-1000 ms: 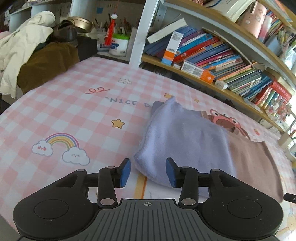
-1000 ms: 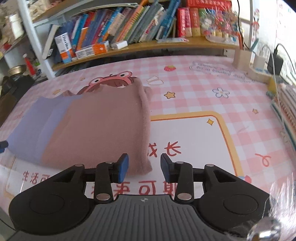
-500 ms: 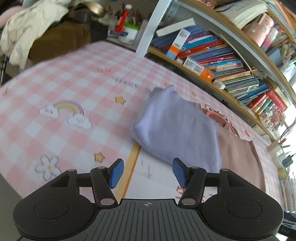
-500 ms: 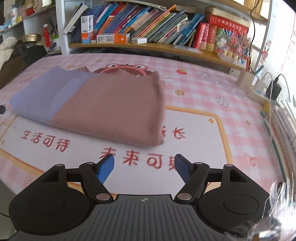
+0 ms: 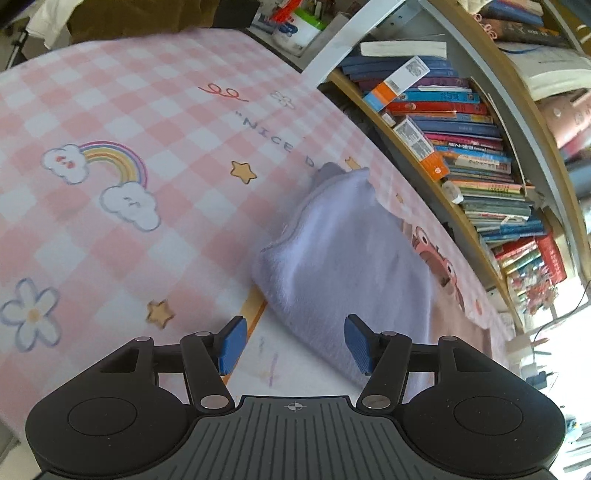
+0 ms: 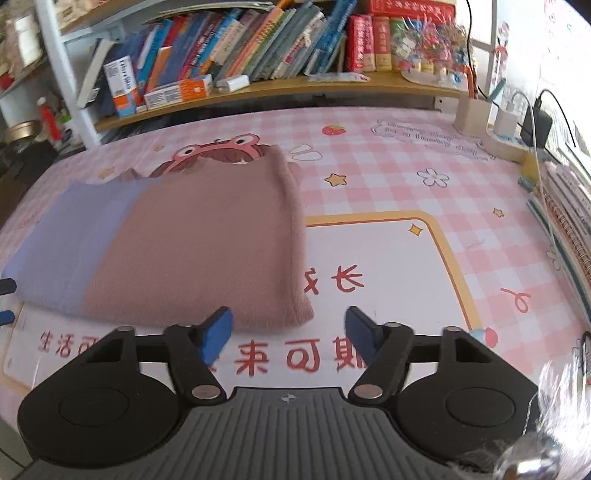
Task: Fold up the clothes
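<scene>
A folded two-tone garment lies flat on the pink checked table cover, its lavender end [image 5: 343,258] on the left and its brown-pink end [image 6: 207,236] on the right. My left gripper [image 5: 293,345] is open just short of the lavender end's near edge; the cloth reaches toward its right pad, and neither pad presses on it. My right gripper [image 6: 288,334] hovers at the brown end's near right corner [image 6: 301,314]. Its jaws are closing, with only the printed cover between them. The left gripper's blue fingertips [image 6: 6,286] show at the right wrist view's left edge.
A bookshelf [image 6: 258,88] full of books runs along the far side of the table. Spiral notebooks [image 6: 565,210] and a power strip with chargers [image 6: 513,125] sit at the right. A heap of clothes [image 5: 122,18] lies beyond the table's far left corner.
The left gripper widened, rolled and dropped closer to the lavender end. The right gripper spread wide while backing off, then narrowed and came back toward the brown corner. The garment has not moved.
</scene>
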The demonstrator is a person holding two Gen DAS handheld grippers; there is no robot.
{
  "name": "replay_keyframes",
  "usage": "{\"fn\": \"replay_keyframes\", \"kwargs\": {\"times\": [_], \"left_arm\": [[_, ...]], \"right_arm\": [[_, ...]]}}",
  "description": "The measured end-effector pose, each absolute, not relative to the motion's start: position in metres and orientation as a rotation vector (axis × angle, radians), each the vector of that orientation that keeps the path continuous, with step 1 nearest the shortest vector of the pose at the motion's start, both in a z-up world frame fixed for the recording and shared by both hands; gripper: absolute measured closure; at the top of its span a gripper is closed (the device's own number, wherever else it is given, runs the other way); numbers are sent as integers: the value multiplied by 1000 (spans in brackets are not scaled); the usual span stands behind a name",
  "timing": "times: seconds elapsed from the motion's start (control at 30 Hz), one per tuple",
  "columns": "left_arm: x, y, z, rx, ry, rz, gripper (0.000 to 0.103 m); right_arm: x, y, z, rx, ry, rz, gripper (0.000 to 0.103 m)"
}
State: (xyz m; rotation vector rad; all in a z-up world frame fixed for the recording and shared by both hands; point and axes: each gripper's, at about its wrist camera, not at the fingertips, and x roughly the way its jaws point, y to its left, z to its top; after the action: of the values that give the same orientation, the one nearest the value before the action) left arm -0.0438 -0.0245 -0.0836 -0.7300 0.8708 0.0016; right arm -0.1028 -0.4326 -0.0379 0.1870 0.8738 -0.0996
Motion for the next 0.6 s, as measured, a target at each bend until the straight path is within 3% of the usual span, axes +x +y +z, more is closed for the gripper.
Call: {"fn": "replay_keyframes", "kwargs": {"times": [0.2, 0.27, 0.33, 0.6], "left_arm": [[-25, -15, -84, -763, 845, 81, 49], [-16, -11, -86, -773, 860, 103, 74], [-11, -6, -88, -785, 861, 104, 84], [-9, 39, -65, -767, 722, 103, 88]], "right_arm": [[-82, -442, -51, 289, 933, -132, 72], [-76, -438, -54, 292, 946, -136, 78], [-71, -434, -56, 287, 958, -135, 81], [-40, -394, -61, 275, 982, -46, 82]]}}
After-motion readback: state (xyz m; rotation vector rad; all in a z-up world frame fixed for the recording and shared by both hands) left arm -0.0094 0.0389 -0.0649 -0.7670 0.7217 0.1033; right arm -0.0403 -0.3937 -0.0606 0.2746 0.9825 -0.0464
